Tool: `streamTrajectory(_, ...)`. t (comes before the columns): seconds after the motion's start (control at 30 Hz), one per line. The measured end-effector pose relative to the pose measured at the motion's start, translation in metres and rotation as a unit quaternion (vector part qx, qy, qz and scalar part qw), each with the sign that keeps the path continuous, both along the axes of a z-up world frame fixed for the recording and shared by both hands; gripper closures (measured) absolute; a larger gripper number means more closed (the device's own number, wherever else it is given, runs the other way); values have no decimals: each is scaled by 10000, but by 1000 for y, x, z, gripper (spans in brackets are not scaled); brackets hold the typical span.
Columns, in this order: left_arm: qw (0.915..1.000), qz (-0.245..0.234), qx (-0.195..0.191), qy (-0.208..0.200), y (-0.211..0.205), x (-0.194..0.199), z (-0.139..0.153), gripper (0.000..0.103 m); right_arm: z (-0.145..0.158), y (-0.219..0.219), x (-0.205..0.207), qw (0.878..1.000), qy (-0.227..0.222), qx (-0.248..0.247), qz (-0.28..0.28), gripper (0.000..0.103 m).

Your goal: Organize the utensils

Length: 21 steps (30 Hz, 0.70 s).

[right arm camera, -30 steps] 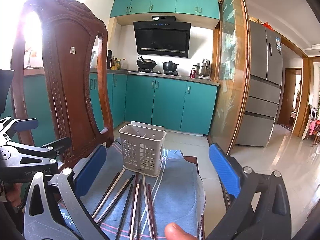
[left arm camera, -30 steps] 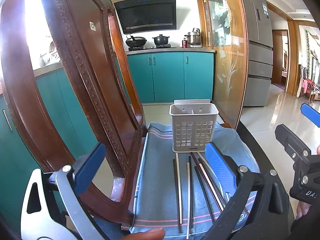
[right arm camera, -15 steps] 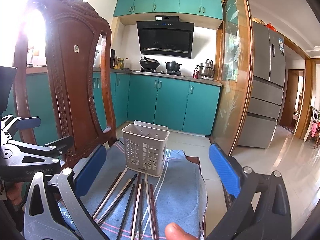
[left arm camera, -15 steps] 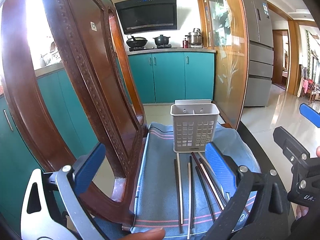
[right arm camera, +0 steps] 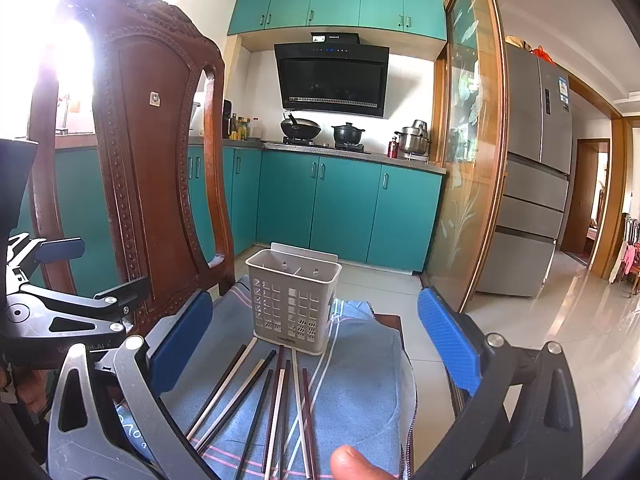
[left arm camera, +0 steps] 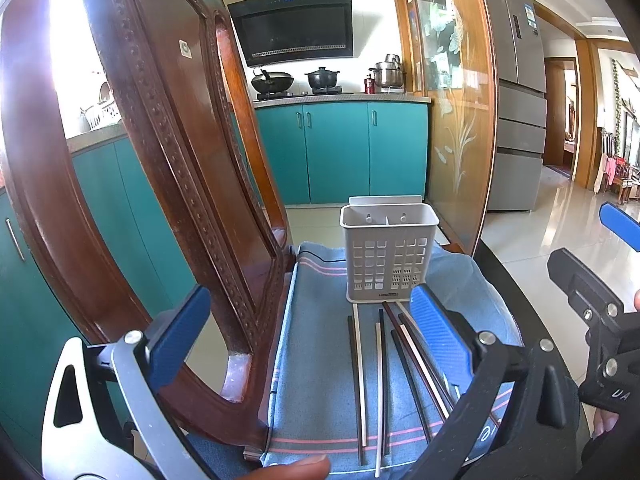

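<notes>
Left wrist view | left tongs (left arm camera: 304, 336) spread wide, nothing held | right tongs (right arm camera: 316, 344) likewise wide, empty | chopsticks (left arm camera: 378, 376) laid on cloth (left arm camera: 320, 360) between tongs and holder (left arm camera: 389, 252) | holder seen empty | progress judged: nothing sorted yet

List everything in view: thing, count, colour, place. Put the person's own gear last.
holder: one, grey-white, slotted, empty as far as visible, upright at the far end of the cloth.
chopsticks: several, exact count unclear, dark and pale, lying loose on the cloth in front of the holder.
cloth: one, blue with pink stripes, spread over the table.
chair: one, dark red wood, left of the cloth.
cabinets: teal, along the back wall.
hood: one, black, above the stove.
pots: a wok, a black pot and steel pots, on the counter.
fridge: one, grey, right.
left gripper: blue pads, open, empty.
right gripper: blue pads, open, empty.
</notes>
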<state>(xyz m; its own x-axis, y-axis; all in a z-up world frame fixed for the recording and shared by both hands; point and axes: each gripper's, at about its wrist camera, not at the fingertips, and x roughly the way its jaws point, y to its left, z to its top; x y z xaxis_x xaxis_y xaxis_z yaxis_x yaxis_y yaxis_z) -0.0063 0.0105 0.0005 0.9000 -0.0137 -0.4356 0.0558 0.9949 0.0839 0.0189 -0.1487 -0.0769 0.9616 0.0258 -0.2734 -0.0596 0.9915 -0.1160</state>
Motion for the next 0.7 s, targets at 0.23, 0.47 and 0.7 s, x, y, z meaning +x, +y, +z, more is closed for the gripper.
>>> streamTrajectory(0.23,10000,5,3,34,0,2,-2,4,-1,-1,-1,10000,-2,4,15,3)
streamTrajectory(0.47,10000,-3,17,60,1,4,-4,4,0,2,-1,10000,-6,-9,22,3)
streamTrajectory(0.7,10000,-9,24,63,0,4,-4,4,-1,2,0,10000,-6,-9,16,3)
